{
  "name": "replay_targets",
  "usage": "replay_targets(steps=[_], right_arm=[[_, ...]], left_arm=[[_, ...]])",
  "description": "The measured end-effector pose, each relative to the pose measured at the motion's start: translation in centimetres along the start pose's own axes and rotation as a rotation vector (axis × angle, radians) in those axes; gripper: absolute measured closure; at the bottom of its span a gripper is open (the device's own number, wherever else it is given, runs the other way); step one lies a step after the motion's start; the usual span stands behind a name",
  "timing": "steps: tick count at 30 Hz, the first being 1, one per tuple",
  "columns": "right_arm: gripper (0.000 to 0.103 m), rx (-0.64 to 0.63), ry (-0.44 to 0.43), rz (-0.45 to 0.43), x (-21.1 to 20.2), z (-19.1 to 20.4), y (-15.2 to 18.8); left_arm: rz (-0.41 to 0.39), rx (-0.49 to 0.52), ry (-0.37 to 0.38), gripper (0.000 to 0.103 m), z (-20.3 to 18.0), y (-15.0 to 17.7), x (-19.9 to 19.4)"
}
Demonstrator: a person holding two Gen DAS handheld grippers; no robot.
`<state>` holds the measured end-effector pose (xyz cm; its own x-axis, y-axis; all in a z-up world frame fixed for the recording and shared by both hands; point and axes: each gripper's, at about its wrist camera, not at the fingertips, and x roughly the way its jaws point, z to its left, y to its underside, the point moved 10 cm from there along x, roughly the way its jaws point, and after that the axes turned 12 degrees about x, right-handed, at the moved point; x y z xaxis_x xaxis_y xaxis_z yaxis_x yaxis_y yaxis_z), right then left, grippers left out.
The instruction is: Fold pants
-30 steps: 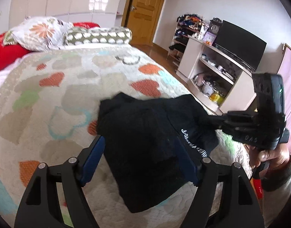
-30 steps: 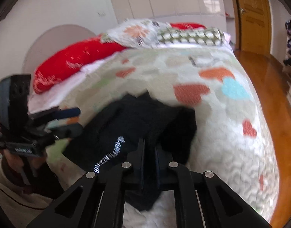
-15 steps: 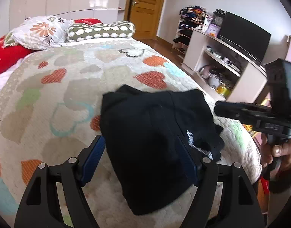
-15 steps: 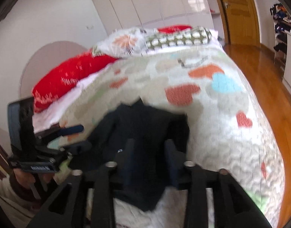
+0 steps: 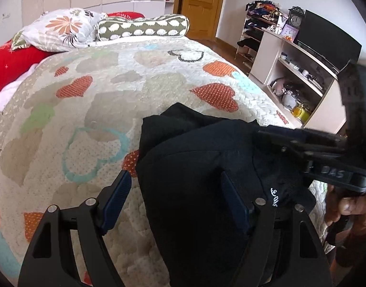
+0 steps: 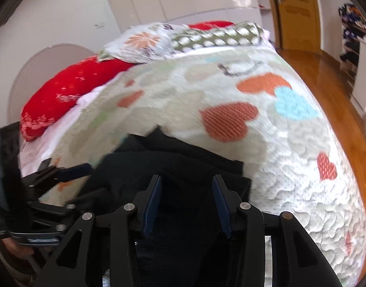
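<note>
Black pants [image 5: 197, 167] lie folded in a heap on the heart-patterned quilt [image 5: 99, 91] near the bed's foot, with white lettering by the waistband. My left gripper [image 5: 177, 191] is open, its blue pads astride the pants' left edge. My right gripper [image 6: 186, 198] is open and empty just above the pants [image 6: 173, 157]. In the left wrist view the right gripper [image 5: 302, 143] reaches in from the right over the pants. In the right wrist view the left gripper [image 6: 63, 169] shows at the left edge.
A floral pillow [image 5: 61, 28], a dotted bolster [image 5: 144, 26] and a red cushion [image 5: 8, 64] lie at the head of the bed. A TV cabinet [image 5: 302, 71] stands to the right, past a strip of wooden floor [image 6: 326, 76].
My right gripper has opened, let go of the pants and come in over them. The pants now lie in a more compact fold. My left gripper stays open.
</note>
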<state>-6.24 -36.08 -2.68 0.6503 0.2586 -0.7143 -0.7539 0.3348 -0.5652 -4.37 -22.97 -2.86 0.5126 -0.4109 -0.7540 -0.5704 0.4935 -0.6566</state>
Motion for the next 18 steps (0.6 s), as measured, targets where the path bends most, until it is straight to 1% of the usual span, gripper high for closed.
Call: replay_targets(steps=[2, 5, 6, 10, 12, 13, 14, 16, 18], right_arm=[[0.058, 0.005, -0.005, -0.014, 0.5, -0.5, -0.3], [0.056, 0.022, -0.012, -0.009, 1.1, -0.8, -0.7], [0.055, 0.026, -0.015, -0.007, 1.1, -0.9, -0.8], [0.053, 0.031, -0.011, -0.008, 0.5, -0.5, -0.7], [0.052, 0.045, -0.017, -0.019, -0.6, -0.2, -0.8], [0.046, 0.055, -0.029, -0.033, -1.3, -0.1, -0.8], [0.037, 0.066, -0.038, -0.050, -2.1, 0.0, -0.9], [0.031, 0.074, -0.041, -0.080, -3.3, 0.1, -0.9], [0.031, 0.066, -0.039, -0.102, -4.6, 0.3, -0.5]], left_arm=[[0.007, -0.001, 0.001, 0.022, -0.1, -0.1, 0.7], [0.021, 0.003, 0.006, 0.021, -0.4, -0.3, 1.7], [0.025, 0.001, 0.004, 0.019, -0.3, -0.4, 1.8], [0.033, -0.005, -0.001, 0.017, -0.2, -0.5, 1.8], [0.030, 0.003, -0.011, 0.017, -0.3, -0.4, 1.5], [0.029, 0.007, -0.017, 0.017, -0.3, -0.4, 1.3], [0.028, 0.009, -0.021, 0.018, -0.3, -0.3, 1.1], [0.027, 0.008, -0.026, 0.018, -0.2, -0.3, 0.7], [0.020, 0.006, -0.027, 0.018, -0.3, -0.3, 0.3]])
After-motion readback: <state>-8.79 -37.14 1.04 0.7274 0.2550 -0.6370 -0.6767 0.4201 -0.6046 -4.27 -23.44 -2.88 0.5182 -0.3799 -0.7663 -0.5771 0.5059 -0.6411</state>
